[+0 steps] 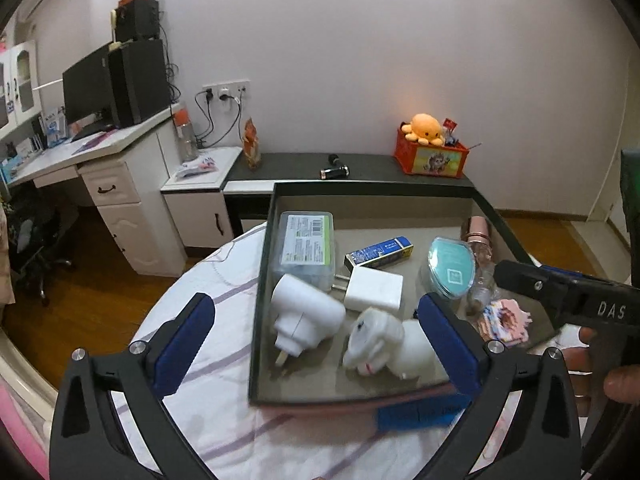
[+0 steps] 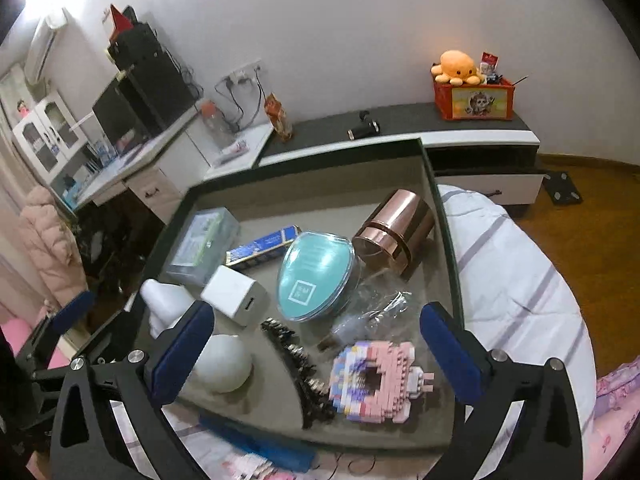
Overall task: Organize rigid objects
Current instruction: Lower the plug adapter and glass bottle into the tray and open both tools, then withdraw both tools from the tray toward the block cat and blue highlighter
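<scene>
Lying inside a dark-rimmed tray (image 2: 442,216) on a striped cloth (image 2: 516,280), the rigid objects are seen gathered: a white plug adapter (image 1: 306,318), a white charger cube (image 2: 236,300), a teal oval case (image 2: 316,276), a copper canister (image 2: 394,232) on its side, a blue box (image 2: 262,249) and a pink brick model (image 2: 380,382) (near the front rim). The left gripper (image 1: 318,344) and right gripper (image 2: 318,350) are held over the tray, fingers spread wide, nothing pinched between them.
</scene>
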### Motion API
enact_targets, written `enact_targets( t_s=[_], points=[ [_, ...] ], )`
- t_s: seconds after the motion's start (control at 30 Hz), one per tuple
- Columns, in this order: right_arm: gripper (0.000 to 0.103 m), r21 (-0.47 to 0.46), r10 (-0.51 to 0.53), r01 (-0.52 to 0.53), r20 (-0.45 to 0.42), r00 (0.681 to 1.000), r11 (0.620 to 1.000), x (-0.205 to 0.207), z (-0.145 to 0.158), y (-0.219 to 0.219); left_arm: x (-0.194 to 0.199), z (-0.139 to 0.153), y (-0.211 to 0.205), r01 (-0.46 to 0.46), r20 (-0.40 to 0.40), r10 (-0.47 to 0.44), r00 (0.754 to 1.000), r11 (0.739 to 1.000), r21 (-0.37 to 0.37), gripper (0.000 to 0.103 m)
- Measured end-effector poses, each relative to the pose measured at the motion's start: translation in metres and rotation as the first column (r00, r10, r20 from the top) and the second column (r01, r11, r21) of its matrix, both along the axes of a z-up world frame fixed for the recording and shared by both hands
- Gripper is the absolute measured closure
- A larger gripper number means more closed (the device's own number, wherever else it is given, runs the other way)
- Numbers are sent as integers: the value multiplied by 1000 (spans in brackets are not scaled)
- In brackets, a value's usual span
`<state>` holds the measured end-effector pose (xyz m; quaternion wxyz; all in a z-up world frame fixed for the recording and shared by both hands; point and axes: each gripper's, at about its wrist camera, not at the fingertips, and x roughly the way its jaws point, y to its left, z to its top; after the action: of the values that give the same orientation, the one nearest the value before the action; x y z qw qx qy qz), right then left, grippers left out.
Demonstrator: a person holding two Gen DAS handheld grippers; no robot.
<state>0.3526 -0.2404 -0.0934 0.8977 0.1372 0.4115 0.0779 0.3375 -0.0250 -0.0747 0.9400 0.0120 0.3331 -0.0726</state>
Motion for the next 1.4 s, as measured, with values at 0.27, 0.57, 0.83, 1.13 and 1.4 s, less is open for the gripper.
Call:
enact_targets(
  t_s=[0.27, 0.57, 0.83, 1.13, 1.4],
  points=[
    [0, -49, -27, 32, 91, 996, 998, -70, 21, 11, -59, 19, 10, -18, 45, 17, 999, 1000, 9, 0],
    [0, -85, -15, 31, 178, 984, 996, -150, 44, 24, -123, 38, 16, -17, 86, 16, 996, 1000, 7, 0],
    [0, -87, -27, 47, 218, 976, 995, -202, 45, 27, -169, 38, 29, -58, 82, 60, 995, 998, -30, 0],
    [0, -60, -51, 63, 188, 981, 996, -231, 20, 31, -197, 13, 37, -90, 32, 93, 995, 993, -77, 0],
    [0, -70, -63, 77, 181, 981, 995, -236, 16, 30, -209, 2, 32, -81, 21, 82, 996, 994, -67, 0]
  ],
)
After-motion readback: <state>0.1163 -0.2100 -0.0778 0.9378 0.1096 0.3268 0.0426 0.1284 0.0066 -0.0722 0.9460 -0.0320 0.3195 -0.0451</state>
